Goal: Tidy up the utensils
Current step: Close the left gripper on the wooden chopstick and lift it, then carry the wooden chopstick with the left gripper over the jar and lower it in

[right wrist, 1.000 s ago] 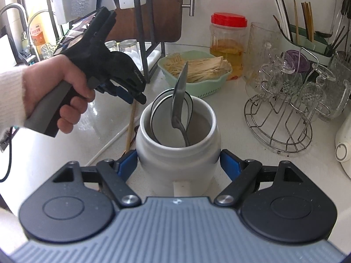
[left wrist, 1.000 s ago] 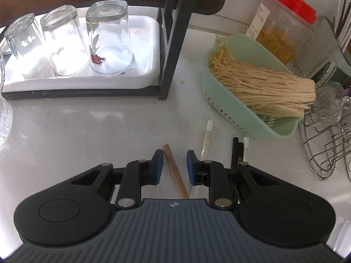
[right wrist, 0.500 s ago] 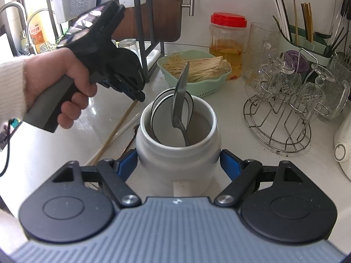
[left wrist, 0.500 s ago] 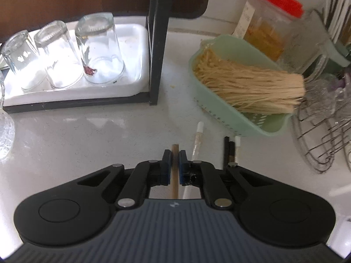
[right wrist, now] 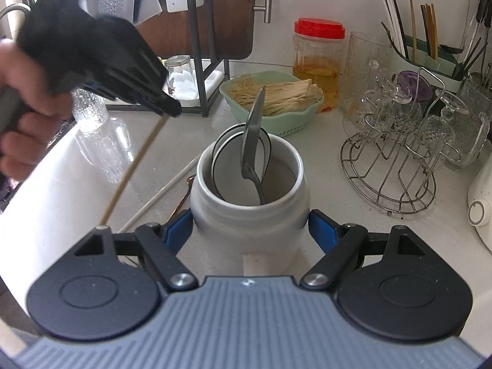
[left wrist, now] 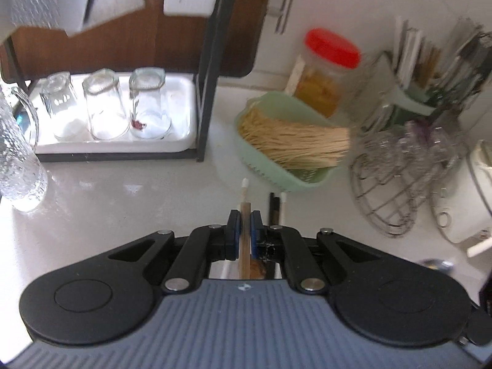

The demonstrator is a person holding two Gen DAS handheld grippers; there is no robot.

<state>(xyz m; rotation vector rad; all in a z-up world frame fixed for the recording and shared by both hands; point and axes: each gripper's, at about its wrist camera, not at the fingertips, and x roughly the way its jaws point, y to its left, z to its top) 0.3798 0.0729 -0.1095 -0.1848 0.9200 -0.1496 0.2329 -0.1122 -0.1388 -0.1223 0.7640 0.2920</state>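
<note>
Since one second earlier, the left gripper [left wrist: 245, 230] had gone from open jaws straddling the wooden chopstick [left wrist: 245, 240] on the counter to jaws pinched on it, and had lifted: half a second earlier the pads were already clamped low over the countertop [left wrist: 123, 209]; now the rack tray with three upturned glasses [left wrist: 106, 109] sat farther off in the left wrist view, which was blurred at its right side. In the right wrist view the chopstick [right wrist: 135, 166] hung down at a slant from the left gripper's [right wrist: 170, 109] tip, its lower end hidden behind the right gripper's body, where before it lay flat.

Chopstick ran straight between the two blue pads [left wrist: 234, 233], touching both, its top end poking out just beyond them. A white chopstick [left wrist: 244, 192] and a dark and white pair [left wrist: 276, 207] lay on the counter just ahead.

Right gripper [right wrist: 250, 230] unchanged: blue pads pressed on either side of the white ceramic jar [right wrist: 249, 215], which held a metal spoon [right wrist: 253, 141] and round dark-rimmed pieces. Jar stood on the counter near the green basket of noodles [right wrist: 273, 98] and the wire glass stand [right wrist: 390, 166].
</note>
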